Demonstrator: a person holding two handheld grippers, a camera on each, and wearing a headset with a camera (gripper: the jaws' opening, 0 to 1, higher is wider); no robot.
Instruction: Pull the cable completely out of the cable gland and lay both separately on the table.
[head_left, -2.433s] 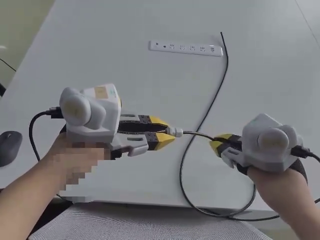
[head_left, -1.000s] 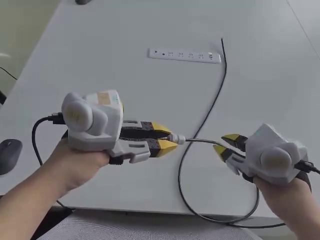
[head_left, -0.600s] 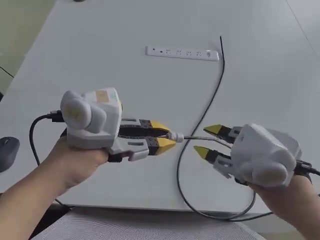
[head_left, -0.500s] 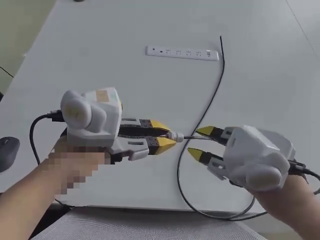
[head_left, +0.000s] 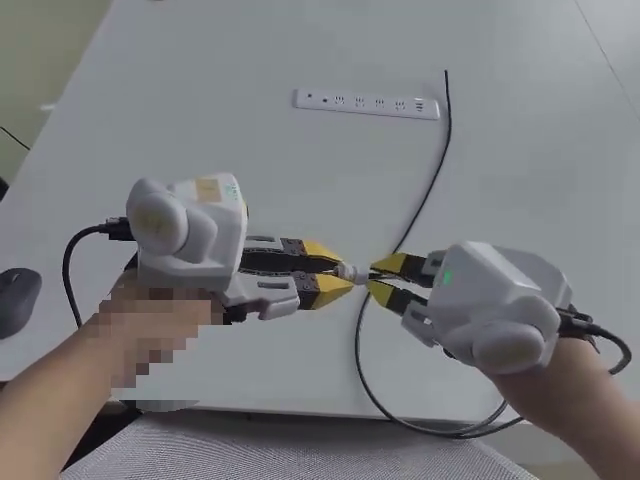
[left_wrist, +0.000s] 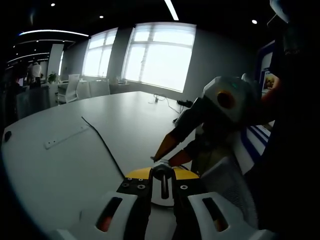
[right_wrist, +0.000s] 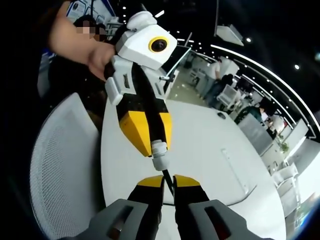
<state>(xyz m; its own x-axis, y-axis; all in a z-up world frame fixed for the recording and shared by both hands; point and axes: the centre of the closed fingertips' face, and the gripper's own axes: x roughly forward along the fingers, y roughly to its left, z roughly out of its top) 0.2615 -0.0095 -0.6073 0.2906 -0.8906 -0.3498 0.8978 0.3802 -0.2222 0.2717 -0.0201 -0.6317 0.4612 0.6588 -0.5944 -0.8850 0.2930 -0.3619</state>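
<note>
My left gripper (head_left: 338, 273) is shut on the small white cable gland (head_left: 350, 271), which it holds above the table's near edge. A black cable (head_left: 420, 210) leaves the gland, loops down past the table edge and runs up across the white table (head_left: 200, 110). Tip to tip with the left one, my right gripper (head_left: 380, 277) is shut on the cable just beside the gland. In the right gripper view the cable (right_wrist: 169, 181) passes between the yellow jaws of my right gripper (right_wrist: 168, 181), under the gland (right_wrist: 159, 151). In the left gripper view the gland (left_wrist: 162, 171) sits between the jaws of my left gripper (left_wrist: 162, 176).
A white power strip (head_left: 367, 102) lies far back on the table. A dark mouse (head_left: 18, 295) sits at the left edge. A white mesh chair back (head_left: 300, 450) lies below the table's near edge. Office desks and people stand far off in the gripper views.
My right gripper let go of the cable, moved left along it with jaws open, and has shut on it right beside the gland. The left gripper has kept hold of the gland.
</note>
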